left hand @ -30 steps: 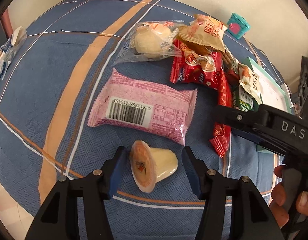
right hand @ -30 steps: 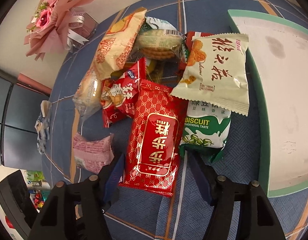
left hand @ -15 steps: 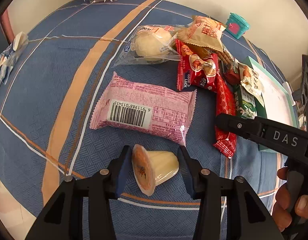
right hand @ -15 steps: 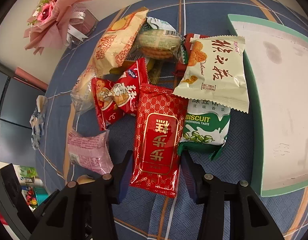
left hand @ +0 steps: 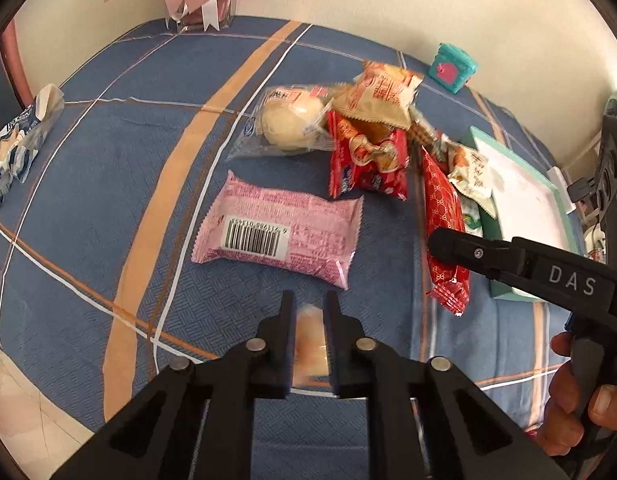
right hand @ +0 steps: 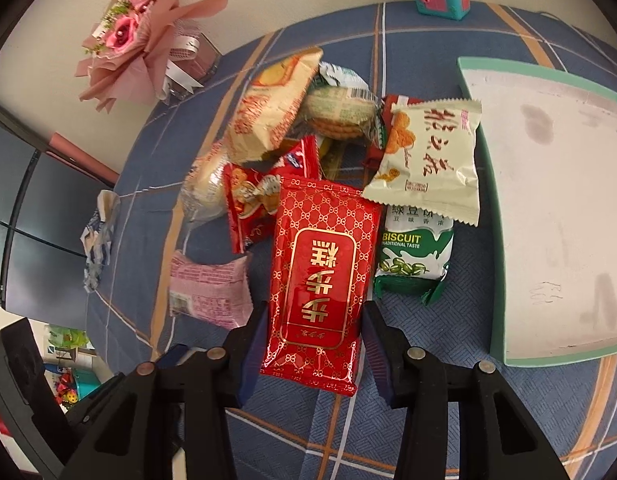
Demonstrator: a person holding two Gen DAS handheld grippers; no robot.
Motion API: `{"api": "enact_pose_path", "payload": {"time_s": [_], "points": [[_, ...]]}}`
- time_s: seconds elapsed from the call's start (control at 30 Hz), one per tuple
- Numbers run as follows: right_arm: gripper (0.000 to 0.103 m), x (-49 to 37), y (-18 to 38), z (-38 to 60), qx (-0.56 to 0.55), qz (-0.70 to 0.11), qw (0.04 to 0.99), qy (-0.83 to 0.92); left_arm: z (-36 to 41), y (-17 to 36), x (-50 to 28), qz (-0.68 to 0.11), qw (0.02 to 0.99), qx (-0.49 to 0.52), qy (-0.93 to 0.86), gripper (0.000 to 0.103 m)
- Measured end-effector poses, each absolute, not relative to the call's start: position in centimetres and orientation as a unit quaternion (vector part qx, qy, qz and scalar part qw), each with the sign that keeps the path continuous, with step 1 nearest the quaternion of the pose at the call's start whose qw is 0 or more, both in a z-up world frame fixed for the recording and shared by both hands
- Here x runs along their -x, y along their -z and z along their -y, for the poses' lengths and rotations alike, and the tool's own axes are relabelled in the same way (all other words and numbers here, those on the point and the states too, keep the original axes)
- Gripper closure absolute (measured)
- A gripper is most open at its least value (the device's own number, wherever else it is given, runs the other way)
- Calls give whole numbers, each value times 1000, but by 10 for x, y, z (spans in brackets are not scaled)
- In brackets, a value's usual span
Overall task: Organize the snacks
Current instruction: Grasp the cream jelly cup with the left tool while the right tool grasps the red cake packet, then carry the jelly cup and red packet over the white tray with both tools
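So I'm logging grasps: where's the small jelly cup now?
Left wrist view, bottom centre: the jelly cup sits pinched in the left gripper, just below the pink packet.

We read "BISCUIT TRADITIONAL TASTE" on the green biscuit packet (right hand: 414, 254) | "DAS" on the right gripper (left hand: 570, 280) body
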State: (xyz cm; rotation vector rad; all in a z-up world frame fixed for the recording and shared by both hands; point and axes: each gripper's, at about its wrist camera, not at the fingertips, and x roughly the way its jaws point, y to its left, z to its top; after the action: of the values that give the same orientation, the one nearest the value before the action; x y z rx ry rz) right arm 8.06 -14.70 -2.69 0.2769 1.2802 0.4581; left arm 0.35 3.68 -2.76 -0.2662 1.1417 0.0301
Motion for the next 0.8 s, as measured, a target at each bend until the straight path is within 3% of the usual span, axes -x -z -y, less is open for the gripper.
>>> {"api": "enact_pose_path", "payload": {"time_s": [0.33,0.47,0.8], "points": [[57,-79,22,164,-120,-593,770,-203,-41,42,-1,-556,819,141,-22,87],[57,-76,32,161,-104,-607,762,-199,-39,45,-2,-562,814,147,-16,54],[58,-63,48,174,-93,-631,748,-185,-1,57,-3,-600,794,85,51,39]]}}
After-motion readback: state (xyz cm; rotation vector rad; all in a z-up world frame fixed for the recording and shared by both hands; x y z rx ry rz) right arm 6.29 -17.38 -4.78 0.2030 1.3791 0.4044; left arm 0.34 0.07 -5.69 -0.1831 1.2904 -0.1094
